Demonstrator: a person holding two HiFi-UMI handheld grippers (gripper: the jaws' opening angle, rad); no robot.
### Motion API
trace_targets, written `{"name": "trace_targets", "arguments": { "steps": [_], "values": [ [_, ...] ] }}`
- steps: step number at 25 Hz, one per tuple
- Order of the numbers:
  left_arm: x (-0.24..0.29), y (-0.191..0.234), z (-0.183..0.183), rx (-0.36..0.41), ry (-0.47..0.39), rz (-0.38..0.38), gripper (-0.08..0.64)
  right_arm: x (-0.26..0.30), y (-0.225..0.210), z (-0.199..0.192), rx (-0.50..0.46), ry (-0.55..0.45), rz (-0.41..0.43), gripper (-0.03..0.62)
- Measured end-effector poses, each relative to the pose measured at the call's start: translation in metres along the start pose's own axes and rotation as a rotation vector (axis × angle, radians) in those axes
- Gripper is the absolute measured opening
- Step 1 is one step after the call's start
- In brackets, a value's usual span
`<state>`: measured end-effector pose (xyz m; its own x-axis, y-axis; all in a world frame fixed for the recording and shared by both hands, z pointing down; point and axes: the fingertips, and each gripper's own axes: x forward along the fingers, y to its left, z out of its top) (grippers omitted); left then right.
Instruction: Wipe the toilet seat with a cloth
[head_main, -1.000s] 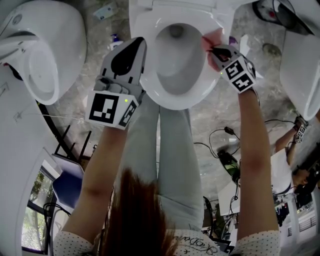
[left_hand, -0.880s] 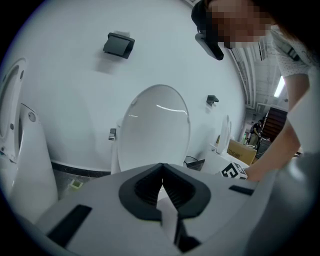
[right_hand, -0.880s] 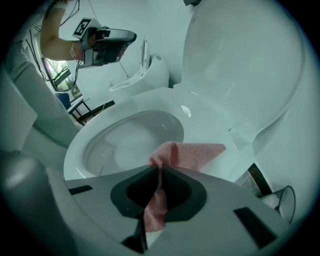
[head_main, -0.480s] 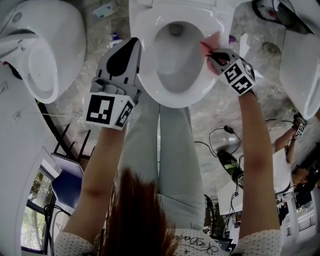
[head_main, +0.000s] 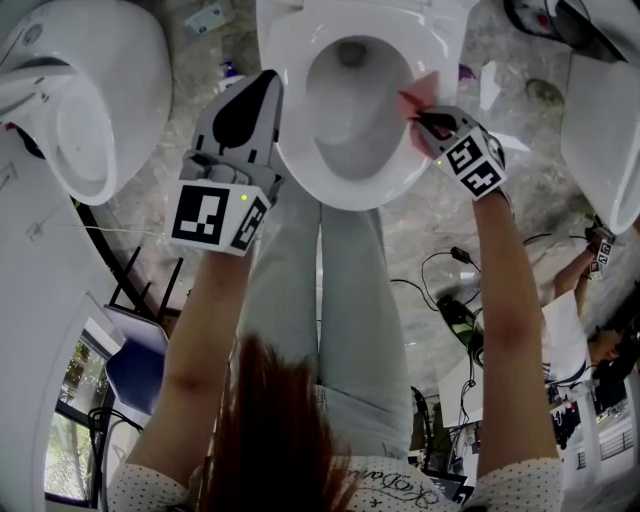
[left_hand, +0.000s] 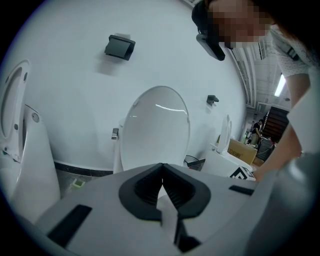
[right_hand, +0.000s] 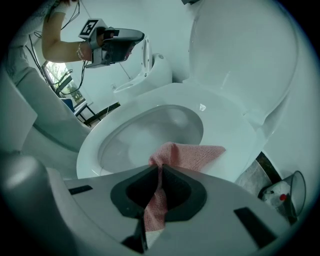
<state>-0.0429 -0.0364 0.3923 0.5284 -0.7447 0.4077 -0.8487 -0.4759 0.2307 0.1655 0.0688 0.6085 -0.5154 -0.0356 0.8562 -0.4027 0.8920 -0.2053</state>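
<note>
The white toilet seat (head_main: 300, 150) rings the open bowl at the top of the head view, and its lid (left_hand: 156, 127) stands raised. A pink cloth (right_hand: 187, 154) lies on the seat's right side (right_hand: 225, 125), one end pinched in my right gripper (right_hand: 161, 169), which is shut on it. The head view shows the same cloth (head_main: 422, 88) ahead of the right gripper (head_main: 418, 112). My left gripper (head_main: 265, 88) hovers over the seat's left edge. Its jaws (left_hand: 161, 175) are shut with nothing between them.
Other white toilets stand at the left (head_main: 90, 110) and right (head_main: 600, 130). The person's legs (head_main: 330, 300) are in front of the bowl. Cables (head_main: 450, 290) lie on the stone floor at the right. A small bin (right_hand: 280, 192) sits beside the toilet's base.
My right gripper has slid the pink cloth a little toward the front along the seat's right side. The left gripper has barely moved.
</note>
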Motion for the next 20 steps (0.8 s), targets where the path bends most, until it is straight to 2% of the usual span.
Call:
{"name": "trace_targets", "arguments": {
  "steps": [7,11,20],
  "values": [
    [-0.001,-0.001,0.000,0.009,-0.003,-0.003,0.005,0.000,0.020,-0.006,0.051,-0.010,-0.005,0.038],
    [-0.006,-0.003,-0.002,0.009,0.001,0.000,0.005,0.001,0.033,-0.010,0.081,0.000,-0.034,0.038],
    [-0.014,-0.008,-0.007,0.002,0.002,-0.001,0.005,0.005,0.062,-0.018,0.110,0.026,-0.061,0.040]
  ]
}}
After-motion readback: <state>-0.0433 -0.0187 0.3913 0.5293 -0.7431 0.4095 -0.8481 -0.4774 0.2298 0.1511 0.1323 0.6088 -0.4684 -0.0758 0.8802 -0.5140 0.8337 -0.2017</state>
